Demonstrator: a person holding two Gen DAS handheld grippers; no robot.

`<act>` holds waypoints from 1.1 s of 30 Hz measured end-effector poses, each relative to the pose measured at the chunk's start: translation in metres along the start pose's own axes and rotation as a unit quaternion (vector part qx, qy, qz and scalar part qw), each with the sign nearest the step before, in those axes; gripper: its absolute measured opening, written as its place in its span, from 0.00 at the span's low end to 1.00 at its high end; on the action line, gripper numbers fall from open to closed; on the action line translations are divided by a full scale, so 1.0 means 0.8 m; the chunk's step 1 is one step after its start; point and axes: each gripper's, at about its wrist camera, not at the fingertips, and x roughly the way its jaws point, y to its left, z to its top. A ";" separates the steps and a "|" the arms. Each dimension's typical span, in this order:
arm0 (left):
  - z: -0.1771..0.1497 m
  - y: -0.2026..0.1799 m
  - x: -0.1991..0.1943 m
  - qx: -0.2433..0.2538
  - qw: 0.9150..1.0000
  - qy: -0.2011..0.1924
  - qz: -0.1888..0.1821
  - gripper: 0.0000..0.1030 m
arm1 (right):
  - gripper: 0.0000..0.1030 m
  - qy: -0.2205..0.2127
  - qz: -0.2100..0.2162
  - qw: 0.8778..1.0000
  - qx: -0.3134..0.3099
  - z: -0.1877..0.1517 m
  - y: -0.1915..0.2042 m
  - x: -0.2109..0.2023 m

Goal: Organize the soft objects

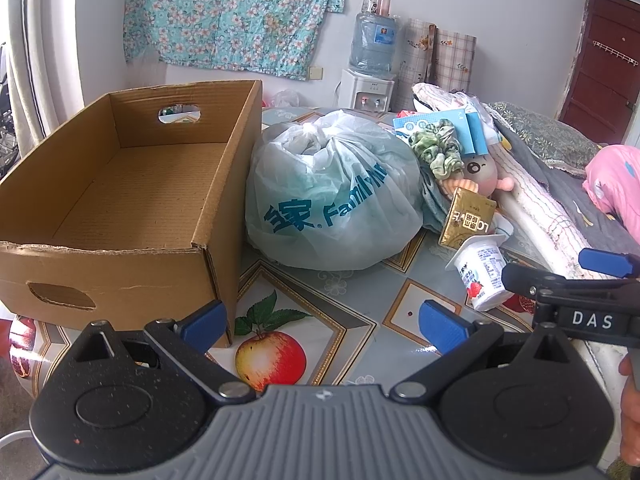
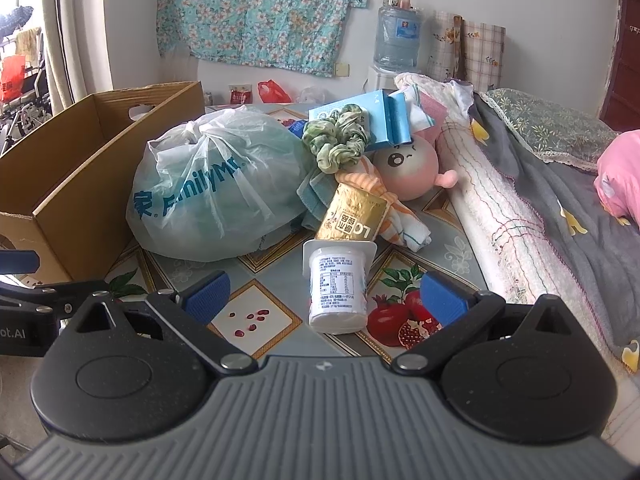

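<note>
An empty cardboard box (image 1: 132, 200) stands at the left on the table. Beside it sits a tied, stuffed plastic bag (image 1: 332, 196) (image 2: 216, 196). Right of the bag lie a green scrunchie (image 2: 336, 140), a pink plush toy (image 2: 408, 164), an orange striped towel (image 2: 396, 216) and a blue cloth (image 2: 310, 194). My left gripper (image 1: 322, 324) is open above the tablecloth, in front of the bag. Open as well, my right gripper (image 2: 326, 296) has a tipped white yogurt cup (image 2: 338, 284) between its fingers, untouched.
A gold carton (image 2: 352, 220) leans on the cup, and a blue box (image 2: 380, 118) rests on the pile. A rolled quilt (image 2: 492, 200) and bedding (image 2: 568, 184) border the table (image 1: 340, 304) on the right. A water dispenser (image 1: 370, 88) stands behind.
</note>
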 end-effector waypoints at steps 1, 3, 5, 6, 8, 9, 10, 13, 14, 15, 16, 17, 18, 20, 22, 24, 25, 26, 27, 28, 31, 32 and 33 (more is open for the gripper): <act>0.000 0.000 0.000 0.000 1.000 0.000 0.000 1.00 | 0.99 0.000 -0.001 1.000 -0.001 0.000 -0.001 0.000; 0.000 0.001 0.000 -0.001 1.000 0.000 0.001 1.00 | 0.99 -0.001 -0.001 1.000 -0.001 0.000 -0.001 0.000; 0.000 0.001 0.000 0.000 1.000 0.000 0.001 1.00 | 0.99 -0.001 -0.001 1.000 -0.001 0.000 -0.001 -0.001; 0.000 0.001 0.000 -0.001 1.000 0.000 0.001 1.00 | 0.99 0.000 -0.001 1.000 -0.001 0.000 -0.001 0.000; -0.001 0.003 0.001 -0.001 1.000 0.000 0.001 1.00 | 0.99 0.001 -0.001 1.000 0.000 0.000 -0.001 0.000; -0.001 0.002 0.001 -0.001 1.000 0.000 0.002 1.00 | 0.99 0.001 -0.001 1.000 0.000 0.000 -0.001 0.000; 0.000 0.002 0.001 -0.001 1.000 0.000 0.001 1.00 | 0.99 0.001 -0.001 1.000 -0.001 0.000 0.000 0.001; -0.001 0.004 0.001 -0.001 1.000 0.000 0.002 1.00 | 0.99 0.001 0.000 1.000 -0.001 0.000 0.000 0.001; 0.000 0.002 0.001 -0.001 1.000 0.000 0.001 1.00 | 0.99 0.001 0.000 1.000 -0.001 0.000 0.001 0.002; 0.000 0.003 0.001 -0.001 1.000 0.001 0.001 1.00 | 0.99 0.001 0.000 1.000 -0.001 0.000 0.000 0.002; -0.001 0.003 0.001 -0.001 1.000 0.000 0.001 1.00 | 0.99 0.001 0.000 1.000 -0.001 0.000 -0.001 0.001; -0.001 0.002 0.001 -0.001 1.000 0.000 0.002 1.00 | 0.99 0.002 0.000 1.000 -0.001 0.000 0.000 0.002; -0.001 0.004 0.002 -0.001 1.000 0.001 0.002 1.00 | 0.99 0.002 0.000 1.000 0.000 -0.001 0.000 0.002; -0.001 0.004 0.002 -0.001 1.000 0.001 0.002 1.00 | 0.99 0.003 0.001 1.000 0.001 -0.001 0.000 0.003; -0.001 0.004 0.002 -0.001 1.000 0.001 0.003 1.00 | 0.99 0.003 0.000 1.000 0.000 -0.001 0.000 0.004; -0.003 0.005 0.003 0.000 1.000 0.001 0.003 1.00 | 0.99 0.004 0.001 1.000 0.001 -0.001 0.000 0.004; -0.003 0.005 0.003 0.000 1.000 0.001 0.003 1.00 | 0.99 0.004 0.001 1.000 0.001 -0.002 0.000 0.004; -0.004 0.007 0.004 0.000 1.000 0.001 0.004 1.00 | 0.99 0.003 0.000 1.000 0.001 -0.001 -0.001 0.004; -0.005 0.008 0.004 0.000 1.000 0.001 0.006 1.00 | 0.99 0.003 -0.001 1.000 0.002 -0.002 -0.001 0.004; -0.007 0.008 0.005 0.002 1.000 0.001 0.008 1.00 | 0.99 0.002 -0.002 1.000 0.004 -0.003 -0.003 0.004; -0.012 0.003 0.007 0.010 1.000 -0.005 0.014 1.00 | 0.99 -0.004 -0.007 1.000 0.013 -0.008 -0.015 0.003; -0.011 -0.002 0.007 0.015 1.000 -0.005 0.014 1.00 | 0.99 -0.007 -0.011 1.000 0.018 -0.010 -0.021 0.004; -0.011 -0.006 0.006 0.021 1.000 -0.007 0.011 1.00 | 0.99 -0.011 -0.016 1.000 0.022 -0.013 -0.027 0.003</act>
